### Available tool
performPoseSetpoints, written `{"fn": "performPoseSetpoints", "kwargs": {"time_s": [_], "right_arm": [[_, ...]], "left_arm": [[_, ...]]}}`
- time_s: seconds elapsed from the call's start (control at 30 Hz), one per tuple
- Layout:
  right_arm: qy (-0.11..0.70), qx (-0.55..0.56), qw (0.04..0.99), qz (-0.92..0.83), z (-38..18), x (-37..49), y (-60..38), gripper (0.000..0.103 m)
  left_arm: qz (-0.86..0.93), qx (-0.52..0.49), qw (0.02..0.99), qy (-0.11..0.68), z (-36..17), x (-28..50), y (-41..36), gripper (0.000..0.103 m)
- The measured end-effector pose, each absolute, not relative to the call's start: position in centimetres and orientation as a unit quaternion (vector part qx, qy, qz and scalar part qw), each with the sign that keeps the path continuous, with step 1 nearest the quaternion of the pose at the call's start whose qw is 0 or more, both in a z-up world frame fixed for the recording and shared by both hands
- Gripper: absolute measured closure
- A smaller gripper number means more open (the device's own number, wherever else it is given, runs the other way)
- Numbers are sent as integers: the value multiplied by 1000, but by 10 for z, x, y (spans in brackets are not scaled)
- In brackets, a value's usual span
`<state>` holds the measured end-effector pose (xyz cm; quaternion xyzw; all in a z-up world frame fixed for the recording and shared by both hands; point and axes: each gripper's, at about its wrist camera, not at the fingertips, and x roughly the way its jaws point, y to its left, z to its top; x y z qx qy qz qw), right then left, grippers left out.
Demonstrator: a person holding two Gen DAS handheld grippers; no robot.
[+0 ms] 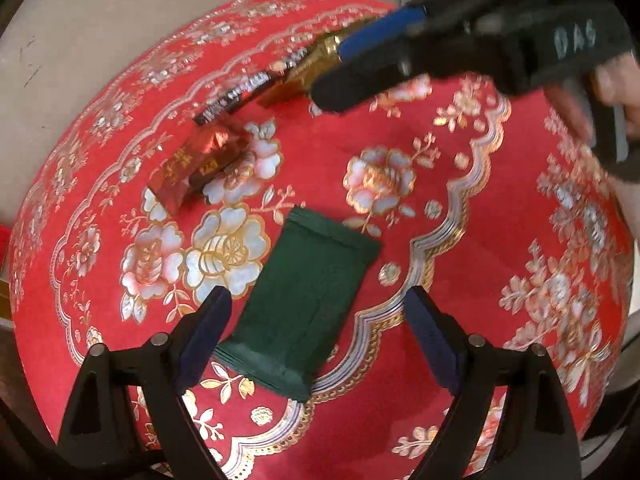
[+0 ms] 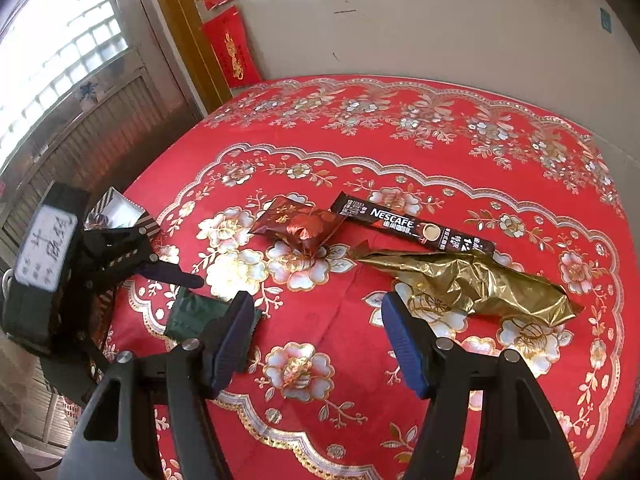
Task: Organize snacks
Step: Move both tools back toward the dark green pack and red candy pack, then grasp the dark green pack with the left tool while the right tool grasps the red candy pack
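Note:
A dark green packet (image 1: 304,300) lies flat on the red floral tablecloth (image 1: 460,280). My left gripper (image 1: 316,300) hangs over it, open, one finger on each side and neither pad touching it. Further back lie a red-brown packet (image 1: 196,164), a black Nescafe stick (image 1: 236,96) and a crumpled gold wrapper (image 1: 308,68). My right gripper (image 1: 340,72) is blurred above the gold wrapper. In the right wrist view it (image 2: 316,308) is open over bare cloth, with the gold wrapper (image 2: 480,284) just right of it, the Nescafe stick (image 2: 412,226) and red-brown packet (image 2: 300,224) beyond, and the green packet (image 2: 192,312) to the left.
A striped packet (image 2: 120,208) sits near the table's left edge behind the left gripper's body. The table stands against a beige wall (image 2: 440,20). Red paper decorations (image 2: 232,52) hang by a window (image 2: 52,60). A hand (image 1: 616,92) holds the right gripper.

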<state>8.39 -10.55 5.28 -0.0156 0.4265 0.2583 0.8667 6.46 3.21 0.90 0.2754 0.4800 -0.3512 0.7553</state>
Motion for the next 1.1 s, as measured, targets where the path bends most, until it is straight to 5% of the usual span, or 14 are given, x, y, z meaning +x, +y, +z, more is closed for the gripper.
{"fn": "performPoseSetpoints", "kwargs": {"time_s": [0.13, 0.37, 1.0, 1.07, 1.1], "right_arm": [[427, -13, 866, 262, 53, 87, -103, 37], [426, -17, 866, 261, 51, 97, -96, 36], [411, -237, 799, 369, 18, 164, -5, 37], [425, -223, 797, 366, 14, 167, -7, 41], [430, -212, 798, 364, 14, 165, -11, 52]], "left_arm": [[-359, 260, 751, 489, 7, 70, 36, 16], [-349, 221, 766, 493, 11, 72, 47, 50], [-180, 83, 817, 541, 15, 64, 86, 54], [-159, 76, 822, 542, 15, 64, 87, 54], [-147, 68, 824, 543, 15, 64, 89, 54]]}}
